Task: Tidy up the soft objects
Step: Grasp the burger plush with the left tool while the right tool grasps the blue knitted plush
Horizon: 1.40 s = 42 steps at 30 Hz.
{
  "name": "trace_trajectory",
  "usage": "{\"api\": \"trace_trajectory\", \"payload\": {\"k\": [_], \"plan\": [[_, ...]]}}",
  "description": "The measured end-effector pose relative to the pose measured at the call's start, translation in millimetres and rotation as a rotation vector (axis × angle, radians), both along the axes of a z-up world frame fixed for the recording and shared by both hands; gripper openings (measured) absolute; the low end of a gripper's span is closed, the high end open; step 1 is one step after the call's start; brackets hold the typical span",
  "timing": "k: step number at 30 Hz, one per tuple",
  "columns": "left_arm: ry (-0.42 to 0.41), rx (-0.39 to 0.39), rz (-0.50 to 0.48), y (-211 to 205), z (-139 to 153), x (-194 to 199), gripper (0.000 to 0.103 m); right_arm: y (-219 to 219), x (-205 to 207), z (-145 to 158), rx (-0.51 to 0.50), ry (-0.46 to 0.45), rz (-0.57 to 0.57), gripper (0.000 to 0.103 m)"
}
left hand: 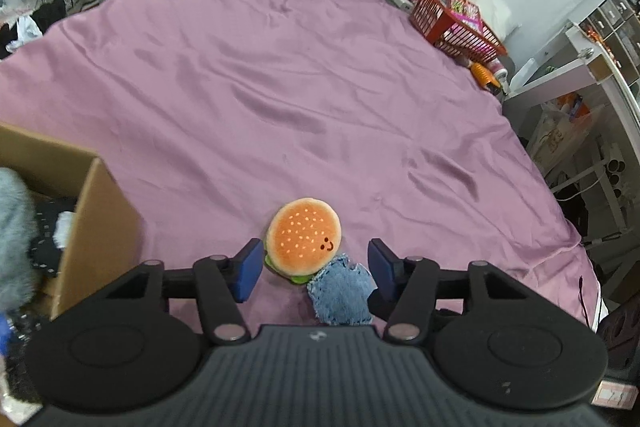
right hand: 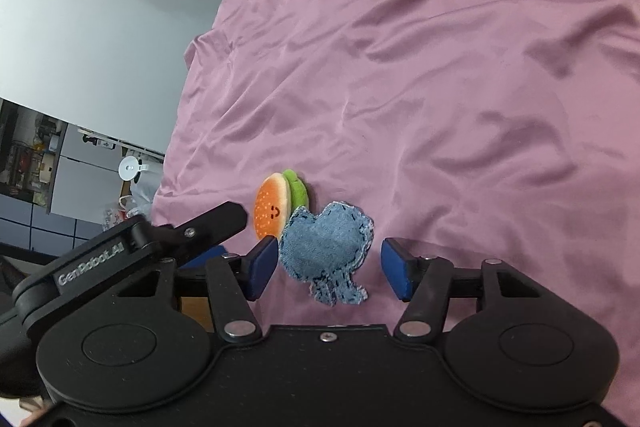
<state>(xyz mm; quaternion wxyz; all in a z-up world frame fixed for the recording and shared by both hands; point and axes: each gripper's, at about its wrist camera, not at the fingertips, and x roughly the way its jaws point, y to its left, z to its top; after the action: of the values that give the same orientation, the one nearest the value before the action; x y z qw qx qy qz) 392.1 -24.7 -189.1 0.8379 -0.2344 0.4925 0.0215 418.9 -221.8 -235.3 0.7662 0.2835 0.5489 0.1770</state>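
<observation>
Two hand-held grippers over a wrinkled mauve satin bedsheet [left hand: 280, 67]. The left gripper [left hand: 312, 269] stands with its blue pads spread, straddling the round orange plush hamburger with a stitched smile and green felt lettuce [left hand: 304, 243]. The right gripper [right hand: 334, 269] is likewise spread, its pads either side of the frayed blue denim stuffed toy [right hand: 326, 251].

Likely faults: the hamburger and the denim toy touch, the denim overlapping the hamburger's lettuce edge, so jaws closing on one may drag or pinch the other. The two grippers work close together beside the hamburger; the left gripper's finger already crosses the right wrist view, and a collision seems possible. Slack satin under the hamburger could bunch into a closing grip.

Appearance: the hamburger is plump, seed-dotted and compressible; it lies flat, bun upward. The denim toy is thin, flat and raw-edged with dark stitching.

The open brown cardboard box [left hand: 96, 211], to the left of the hamburger and near it, already holds dark and grey soft items and is the probable destination.
</observation>
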Motion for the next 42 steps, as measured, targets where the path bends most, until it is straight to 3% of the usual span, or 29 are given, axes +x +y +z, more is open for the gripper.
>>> {"api": "trace_trajectory", "payload": {"k": [6, 14, 19, 21, 24, 30, 42], "plan": [[0.049, -0.016, 0.000, 1.9, -18.0, 18.5, 0.056, 2.2, 8.7, -12.9, -0.001, 0.023, 0.004, 0.056], [0.105, -0.003, -0.016, -4.9, -37.0, 39.5, 0.058, 25.8, 9.4, -8.3, -0.119, -0.065, 0.089, 0.056], [0.137, 0.020, -0.020, -9.7, -45.7, 35.9, 0.052, 27.2, 8.4, -6.2, -0.199, -0.089, 0.139, 0.037], [0.130, 0.034, -0.015, -10.6, -43.7, 31.5, 0.045, 25.9, 8.8, -5.9, -0.202, -0.086, 0.139, 0.033], [0.121, 0.021, 0.007, -7.1, -37.9, 24.5, 0.043, 22.3, 6.8, -3.9, -0.188, -0.076, 0.127, 0.028], [0.053, 0.037, 0.031, -2.7, -9.5, 8.2, 0.043, 19.4, -3.2, 5.3, -0.181, -0.080, 0.118, 0.024], [-0.007, 0.055, 0.061, -0.4, 24.2, -27.8, 0.043, 10.4, -23.7, 39.4, -0.150, -0.168, 0.081, 0.023]]}}
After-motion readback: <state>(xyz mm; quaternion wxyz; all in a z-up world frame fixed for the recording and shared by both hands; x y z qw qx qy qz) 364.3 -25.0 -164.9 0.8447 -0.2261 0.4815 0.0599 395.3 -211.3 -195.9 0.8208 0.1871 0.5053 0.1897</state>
